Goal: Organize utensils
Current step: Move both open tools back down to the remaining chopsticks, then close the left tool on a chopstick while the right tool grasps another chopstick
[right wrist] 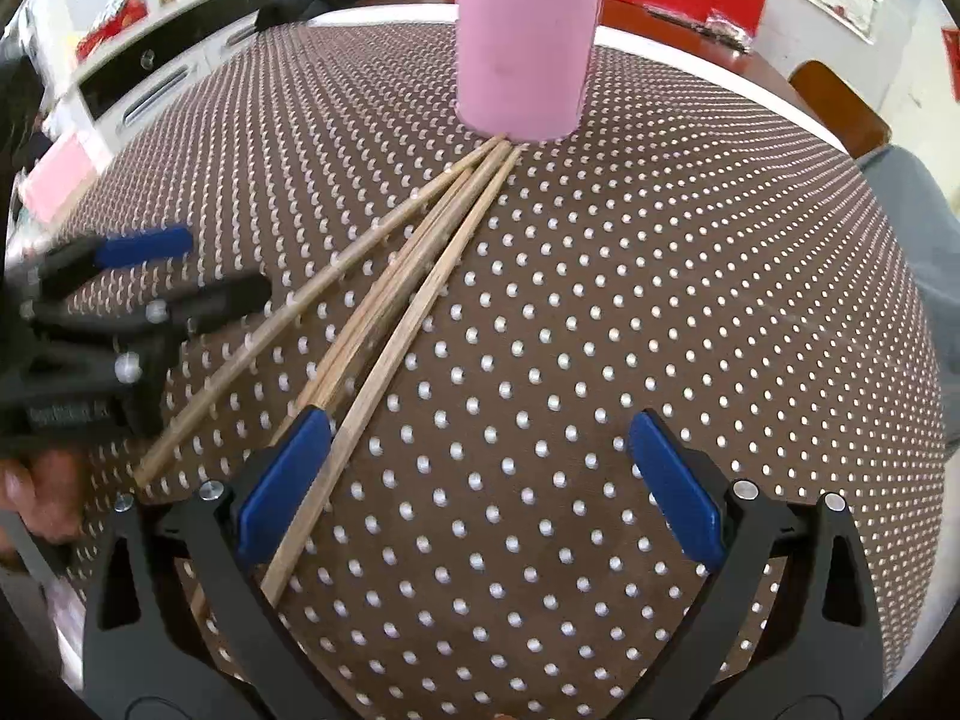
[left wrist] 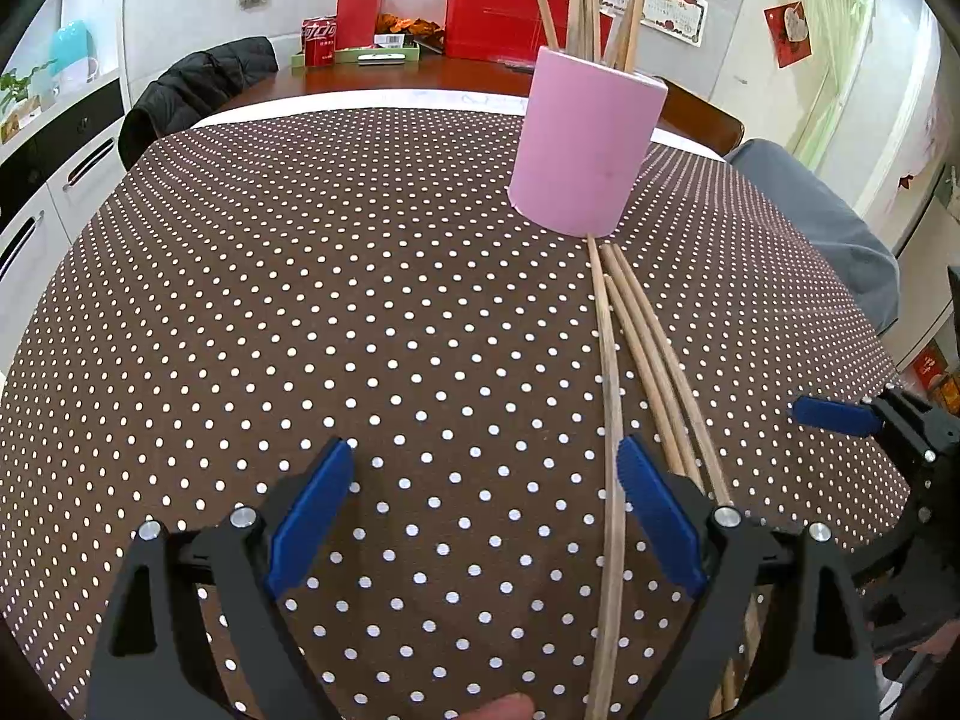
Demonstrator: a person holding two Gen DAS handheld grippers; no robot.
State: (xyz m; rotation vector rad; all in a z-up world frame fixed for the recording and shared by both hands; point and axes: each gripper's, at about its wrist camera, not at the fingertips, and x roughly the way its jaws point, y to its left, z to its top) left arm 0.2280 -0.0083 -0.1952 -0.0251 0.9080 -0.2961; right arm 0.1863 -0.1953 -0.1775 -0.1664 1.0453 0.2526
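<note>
Left wrist: both grippers, left (left wrist: 480, 516) and right (right wrist: 480, 486), are hovering wide open, empty. Chopsticks (left wrist: 645, 360) are touching cup (left wrist: 585, 150); a clumsy grab risks tipping it.

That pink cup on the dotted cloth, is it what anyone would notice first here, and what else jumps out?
Yes: the pink cup stands upright toward the far side of the brown polka-dot tablecloth, with wooden chopsticks poking out of its top. More loose chopsticks lie fanned on the cloth, their far tips at the cup's base. Nearest the cameras, the left gripper and right gripper both gape open, blue-padded and holding nothing.
</note>
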